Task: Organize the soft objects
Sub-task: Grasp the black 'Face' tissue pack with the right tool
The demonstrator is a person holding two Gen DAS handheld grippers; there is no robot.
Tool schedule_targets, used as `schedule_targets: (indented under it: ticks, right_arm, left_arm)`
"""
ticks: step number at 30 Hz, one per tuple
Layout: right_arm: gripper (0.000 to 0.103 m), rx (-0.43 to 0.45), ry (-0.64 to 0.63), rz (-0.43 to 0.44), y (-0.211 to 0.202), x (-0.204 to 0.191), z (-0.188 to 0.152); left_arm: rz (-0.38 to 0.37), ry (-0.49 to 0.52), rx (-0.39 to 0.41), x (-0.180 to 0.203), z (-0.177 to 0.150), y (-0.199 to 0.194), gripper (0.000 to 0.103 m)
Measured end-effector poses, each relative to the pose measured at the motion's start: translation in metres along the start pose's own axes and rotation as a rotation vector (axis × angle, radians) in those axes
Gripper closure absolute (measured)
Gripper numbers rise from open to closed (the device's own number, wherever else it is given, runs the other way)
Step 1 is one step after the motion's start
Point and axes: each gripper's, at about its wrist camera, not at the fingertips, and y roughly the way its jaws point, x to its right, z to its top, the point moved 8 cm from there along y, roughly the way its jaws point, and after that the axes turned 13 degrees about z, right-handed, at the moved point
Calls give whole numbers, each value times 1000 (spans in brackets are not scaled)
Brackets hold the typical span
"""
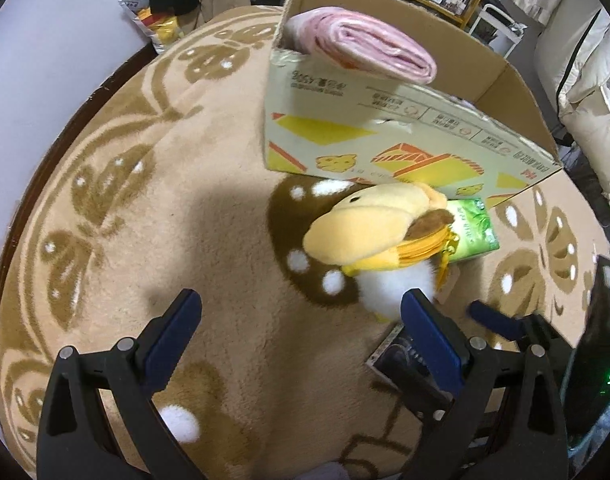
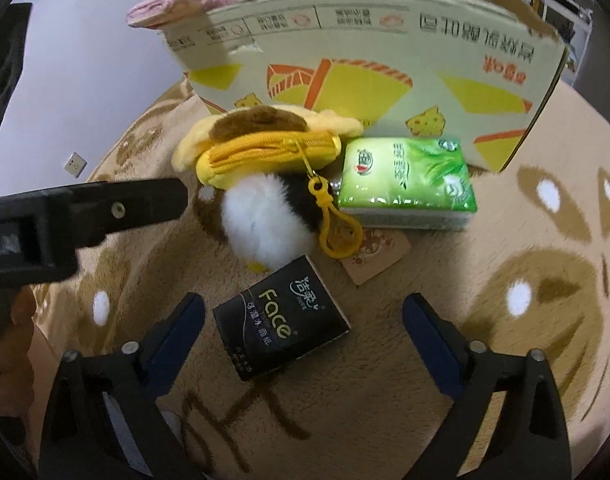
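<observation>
A yellow plush coin pouch point(image 1: 369, 224) point(image 2: 265, 140) lies on a white fluffy ball point(image 1: 389, 284) point(image 2: 265, 220) on the carpet, before a cardboard box point(image 1: 385, 136) point(image 2: 365, 60). A pink folded cloth point(image 1: 365, 46) point(image 2: 177, 4) rests on the box's rim. A green tissue pack point(image 2: 409, 180) point(image 1: 473, 228) lies by the box. A black "Face" tissue pack point(image 2: 283, 320) lies between my right gripper's open fingers. My left gripper point(image 1: 301, 336) is open and empty, just short of the plush. My right gripper point(image 2: 305, 332) is open.
A beige patterned round carpet point(image 1: 185, 200) covers the floor. A small card point(image 2: 377, 256) lies under the yellow clip point(image 2: 337, 232). The left gripper's arm point(image 2: 85, 208) shows at the left of the right wrist view. Shelves and bags stand behind the box.
</observation>
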Motion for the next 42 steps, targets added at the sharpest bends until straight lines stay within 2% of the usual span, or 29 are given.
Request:
schedule_targets:
  ticks: [6,8,9,10,12,14,16,20,26,29,32,38,42]
  right_arm:
    - [8,-35,-79,-67,12,-4,-7]
    - [17,-26,-87,-77,11,-5,-7]
    - [25,-20,-84,-79,9,-5,-7]
    - [34,-10,-69,-77,7,-3,-6]
    - [42,12,-26,-57,1,2,-2]
    - [57,37,19,-37,-4,7,2]
    - [63,65,53,-11,-10,11,7]
    - [64,64,106,24,-11,14,5]
    - [64,52,119,61,-8,8,3]
    - [74,79,108,71,-13,3,7]
    - [78,109,117,95,-21,7,18]
    - [79,123,99,51,-34,8,26]
    - [79,134,92,23,-52,13,24]
  left_arm:
    - [-63,-34,-1,5,6,2,4]
    - [-71,-47,-5,4,6,3,4]
    - [-71,-48,-5,4,7,4,4]
    - [-70,-47,-3,5,8,5,4]
    - [-75,-44,4,7,10,4,4]
    - [-80,-39,15,10,12,4,4]
    - [-89,-30,21,14,13,3,4]
    - [-90,-18,34,17,15,3,4]
    - [-92,-37,29,14,15,4,4]
    - [-98,-37,33,15,15,2,4]
    - [-80,-1,57,20,16,-2,4]
    - [-37,65,114,34,23,-14,4]
    - [-35,106,129,45,30,-16,4]
